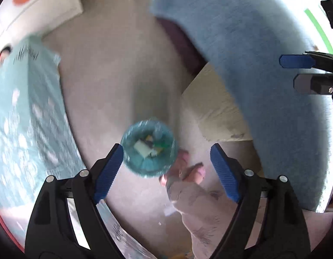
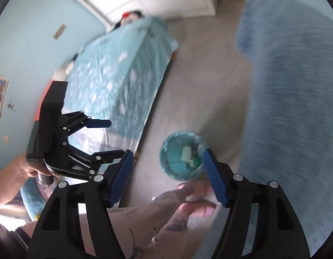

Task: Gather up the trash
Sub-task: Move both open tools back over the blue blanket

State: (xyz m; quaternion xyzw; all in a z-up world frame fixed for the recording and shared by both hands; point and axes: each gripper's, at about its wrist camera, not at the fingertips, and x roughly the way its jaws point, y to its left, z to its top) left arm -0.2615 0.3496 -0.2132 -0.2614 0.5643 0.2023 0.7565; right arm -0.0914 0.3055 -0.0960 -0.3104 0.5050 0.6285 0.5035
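A: Starting at the left — what's there?

B: A bed under a pale turquoise, white-patterned cover (image 2: 123, 79), a grey carpeted floor (image 1: 114, 75) beside it, and on that floor a small round teal wastebasket (image 1: 149, 150). On the far right, a fluffy blue rug or blanket (image 1: 263, 86).

A: And the grippers?

B: The left gripper (image 1: 166, 168) has its blue-padded jaws standing wide apart, with nothing between them; it looks almost straight down on the basket. The right gripper (image 2: 168, 174) is the same: jaws apart, empty. In its view the basket sits just under the right-hand pad, with the person's bare feet (image 2: 196, 198) near it.

A: What's in the basket?

B: A teal liner or bottom, a pale rectangular scrap (image 1: 142, 147) that looks like card or paper, and some small green and yellow bits. The blur keeps me from naming them.

A: How would that trash handle?

B: Light and thin, I'd judge — paper scraps that crumple or slip from flat pads, so pinch across an edge, not the face. The basket itself seems light plastic, easy to tip; take it by the rim.

A: Any trash left outside?

B: A small white fleck on the carpet by the leg, maybe; too blurred to say.
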